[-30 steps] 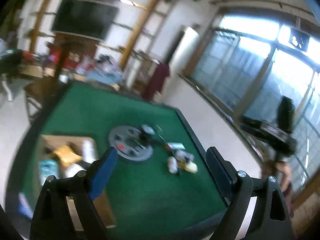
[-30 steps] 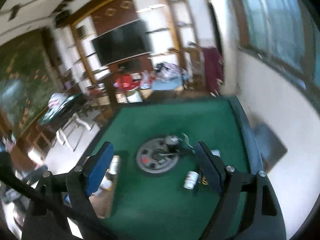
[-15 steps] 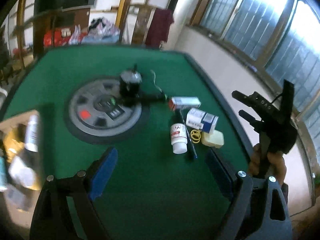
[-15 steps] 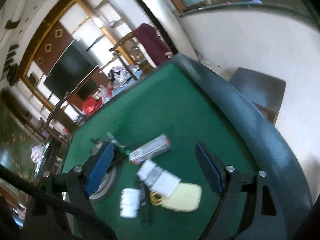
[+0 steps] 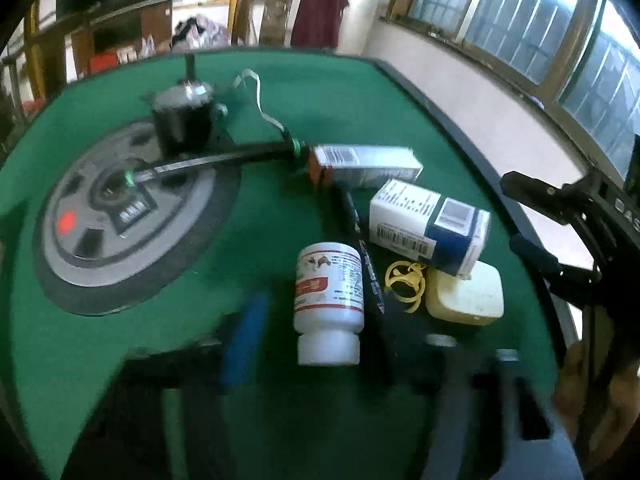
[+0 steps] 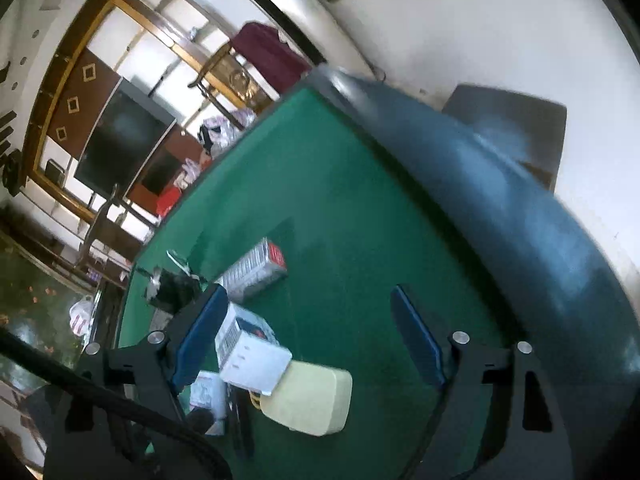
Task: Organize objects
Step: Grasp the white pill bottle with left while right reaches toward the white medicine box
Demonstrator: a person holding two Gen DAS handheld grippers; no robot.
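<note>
A white pill bottle point(image 5: 328, 300) lies on its side on the green table point(image 5: 120, 360), cap toward me. My left gripper point(image 5: 324, 344) hangs low over it, blurred. Its jaws are closing with the bottle between them, and the blue left pad still stands clear of the bottle. Beside the bottle lie a dark pen point(image 5: 370, 268), yellow rubber rings point(image 5: 404, 282), a cream box point(image 5: 466, 296), a white-and-blue carton point(image 5: 428, 224) and a long carton point(image 5: 364, 164). My right gripper point(image 6: 308, 336) is open just above the cream box point(image 6: 308, 396), with nothing held.
A grey disc point(image 5: 120, 224) with a black motor point(image 5: 182, 120) and a rod across it fills the table's left half. The dark padded rim point(image 6: 500, 200) runs close on the right, with a chair point(image 6: 516, 128) beyond it. My right gripper point(image 5: 532, 222) shows at the table edge.
Both grippers came down from a high, far view to the cluster of small objects. The left jaws have narrowed around the bottle. The right gripper rolled and stayed open.
</note>
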